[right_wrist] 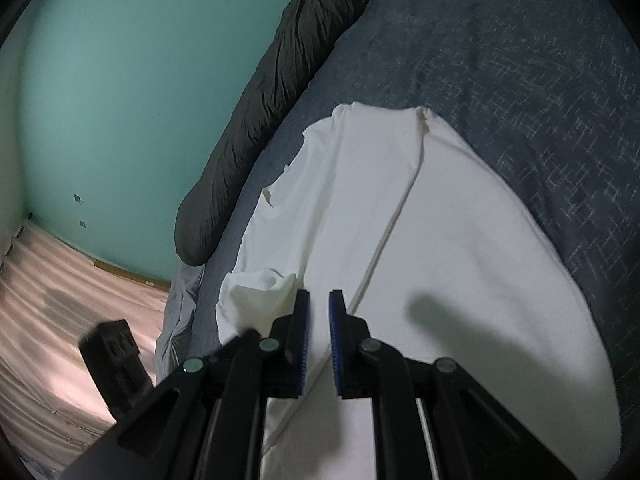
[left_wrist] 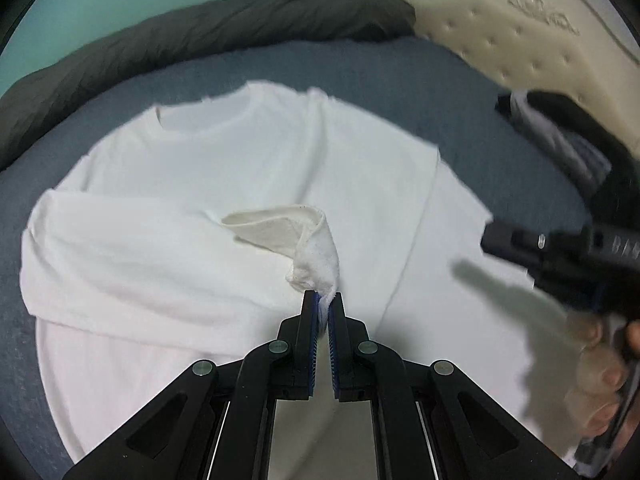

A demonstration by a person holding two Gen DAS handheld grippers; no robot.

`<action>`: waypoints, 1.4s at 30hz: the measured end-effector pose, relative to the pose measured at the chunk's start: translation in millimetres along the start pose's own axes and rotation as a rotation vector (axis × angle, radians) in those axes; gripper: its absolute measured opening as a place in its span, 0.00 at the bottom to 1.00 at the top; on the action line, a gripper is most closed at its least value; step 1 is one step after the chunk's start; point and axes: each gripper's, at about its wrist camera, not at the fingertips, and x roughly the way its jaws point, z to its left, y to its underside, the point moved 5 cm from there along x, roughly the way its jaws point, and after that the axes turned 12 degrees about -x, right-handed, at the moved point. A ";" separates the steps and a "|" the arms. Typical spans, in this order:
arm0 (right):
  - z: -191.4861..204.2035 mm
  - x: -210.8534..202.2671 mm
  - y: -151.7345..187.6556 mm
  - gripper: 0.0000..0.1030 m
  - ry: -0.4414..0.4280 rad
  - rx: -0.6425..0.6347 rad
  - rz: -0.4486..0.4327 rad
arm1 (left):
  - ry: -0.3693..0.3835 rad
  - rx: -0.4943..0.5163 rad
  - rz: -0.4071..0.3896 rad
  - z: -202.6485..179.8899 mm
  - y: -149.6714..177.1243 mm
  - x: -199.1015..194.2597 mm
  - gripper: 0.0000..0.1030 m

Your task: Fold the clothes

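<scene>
Partway through: pinching the sleeve cuff (left_wrist: 316,256) of the white long-sleeved shirt (left_wrist: 224,184) in the left tool (left_wrist: 325,300), drawing it across the chest; right tool (right_wrist: 319,300) hovering narrowly parted, empty; lying mid-bed (right_wrist: 500,60), lengthwise folds remaining.

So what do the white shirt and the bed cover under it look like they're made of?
White shirt: soft matte knit, likely cotton jersey; it drapes limply, and the sleeve pinched in the left gripper shows a stitched hem. Bed cover: blue-grey woven fabric, matte, with a pale crosshatch texture; the fibre cannot be told.
</scene>
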 end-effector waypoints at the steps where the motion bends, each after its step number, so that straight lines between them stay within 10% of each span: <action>1: 0.9 2.3 1.0 0.09 -0.006 0.001 0.008 | -0.001 0.004 0.004 -1.1 5.5 -2.4 0.06; 11: -1.1 5.1 4.2 0.09 -0.019 0.018 0.019 | 0.078 -0.117 0.045 10.5 19.2 -20.5 0.27; 24: -1.0 4.4 1.3 0.09 -0.030 0.017 0.033 | 0.099 -0.268 0.055 36.7 5.4 -18.3 0.32; 29: 15.0 22.0 6.3 0.39 -0.036 -0.044 0.100 | 0.070 -0.359 0.012 69.5 9.1 -34.1 0.32; 42: 61.5 65.0 33.2 0.39 0.028 -0.245 0.230 | 0.024 -0.522 -0.075 147.5 74.9 -59.0 0.34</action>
